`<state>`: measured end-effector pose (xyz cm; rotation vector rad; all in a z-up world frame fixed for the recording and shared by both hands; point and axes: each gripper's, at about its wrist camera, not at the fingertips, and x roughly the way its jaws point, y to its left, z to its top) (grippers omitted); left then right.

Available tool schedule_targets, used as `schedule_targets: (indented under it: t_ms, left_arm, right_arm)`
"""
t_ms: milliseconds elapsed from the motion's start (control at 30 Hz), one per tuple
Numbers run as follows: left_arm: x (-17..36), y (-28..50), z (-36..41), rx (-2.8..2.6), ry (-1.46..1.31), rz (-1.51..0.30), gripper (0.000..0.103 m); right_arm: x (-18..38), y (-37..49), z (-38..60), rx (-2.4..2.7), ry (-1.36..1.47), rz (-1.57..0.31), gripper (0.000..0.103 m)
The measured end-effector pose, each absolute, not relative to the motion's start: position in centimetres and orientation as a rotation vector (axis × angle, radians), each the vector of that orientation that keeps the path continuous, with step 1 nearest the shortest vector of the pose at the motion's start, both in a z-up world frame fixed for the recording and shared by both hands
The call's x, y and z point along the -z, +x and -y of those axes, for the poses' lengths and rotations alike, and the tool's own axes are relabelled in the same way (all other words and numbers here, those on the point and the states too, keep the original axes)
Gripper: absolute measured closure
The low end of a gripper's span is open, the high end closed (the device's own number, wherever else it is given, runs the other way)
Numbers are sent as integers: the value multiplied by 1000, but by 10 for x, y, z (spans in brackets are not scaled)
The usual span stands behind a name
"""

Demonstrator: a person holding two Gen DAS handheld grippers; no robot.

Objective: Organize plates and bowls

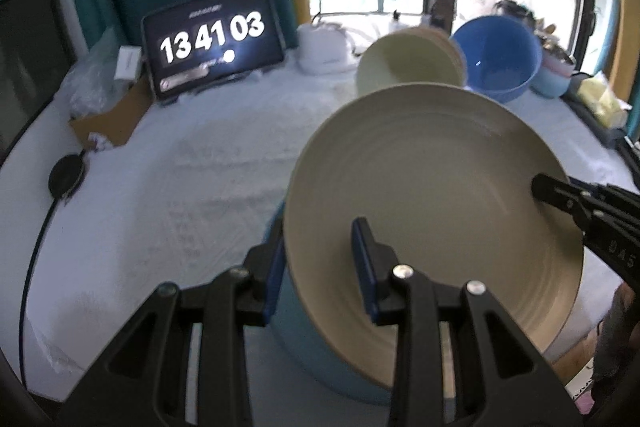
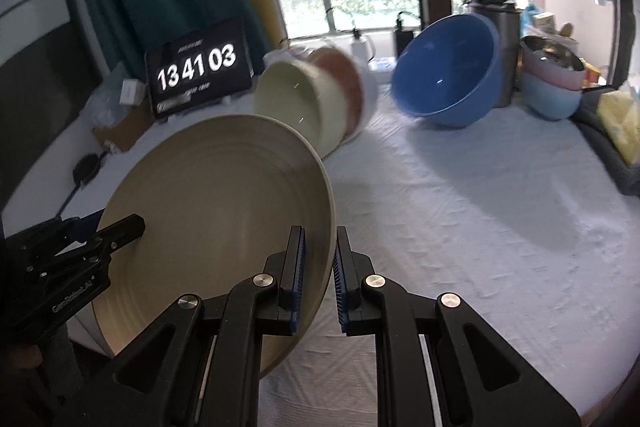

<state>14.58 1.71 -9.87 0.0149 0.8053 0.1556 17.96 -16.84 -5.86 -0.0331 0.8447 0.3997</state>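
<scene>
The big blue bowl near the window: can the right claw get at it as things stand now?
Probably not yet. The right claw is shut on the rim of the large beige bowl, so it is occupied. The path over the white tablecloth to the big blue bowl looks free.

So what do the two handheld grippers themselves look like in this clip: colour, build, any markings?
Both are black plastic linkage frames with triangular cut-outs and silver pivot screws. The left gripper and right gripper carry flat fingers faced with blue pads, ribbed on the right one. White lettering runs along each body, too blurred to read. No cables or sleeves are visible.
</scene>
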Motion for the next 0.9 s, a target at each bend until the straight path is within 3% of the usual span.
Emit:
schedule_targets:
  t_ms: [367, 567, 900]
  left_arm:
    - [121, 150, -13, -191, 88, -843, 68]
    - [117, 148, -18, -179, 44, -833, 64]
    - [92, 131, -24, -187, -48, -749, 60]
  right_arm:
    - [83, 181, 149, -366, -100, -868, 86]
    - [88, 181, 154, -371, -71, -863, 70]
    - [69, 177, 173, -356, -25, -818, 67]
